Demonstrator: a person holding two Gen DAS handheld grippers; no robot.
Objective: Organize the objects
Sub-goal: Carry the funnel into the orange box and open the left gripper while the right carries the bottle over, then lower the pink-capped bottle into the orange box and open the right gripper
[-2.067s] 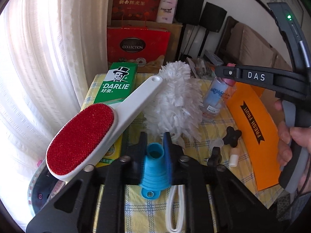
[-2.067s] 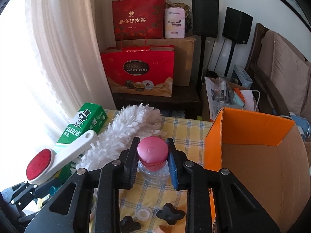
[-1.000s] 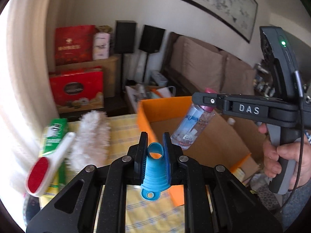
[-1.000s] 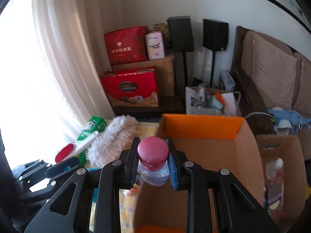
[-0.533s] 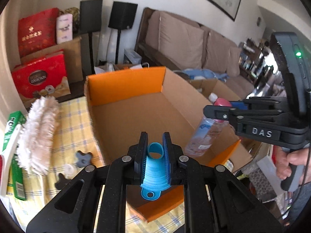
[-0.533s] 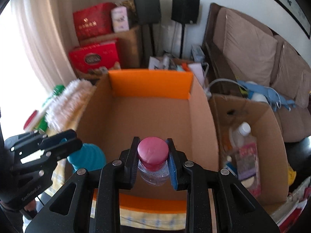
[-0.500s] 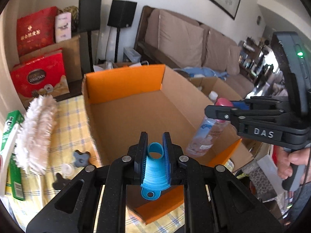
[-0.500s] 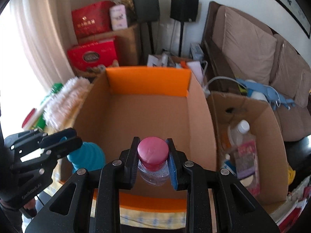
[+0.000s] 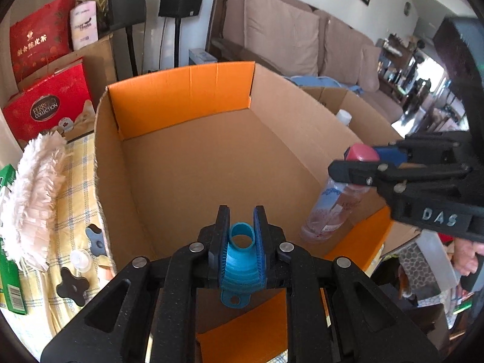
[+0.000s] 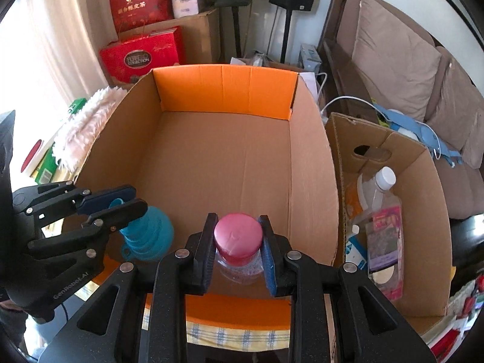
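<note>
Two-handedly holding things over an open cardboard box with orange flaps, sitting on a yellow checked tablecloth.

Clamping a blue funnel tight in the left gripper, pinching it by the narrow spout and pointing the spout's open end forward. Keeping the funnel's hanging tab on the camera side. Hanging it above the near left part of the box, clear of the floor, as seen from the right wrist, where the wide ribbed end of the funnel is drooping below the left gripper.

Squeezing a clear plastic bottle by its neck in the right gripper, pressing both pads just under the pink cap. Dangling the bottle at a slant beside the right wall, inside the box; touching the floor or not, cannot tell. Gripping the handle of the right gripper with a bare hand at the frame's edge.

Lying outside on the cloth, left of the box: a white fluffy duster, a green carton and two black knobs. Standing right of the box: a second carton holding a white-capped bottle.
</note>
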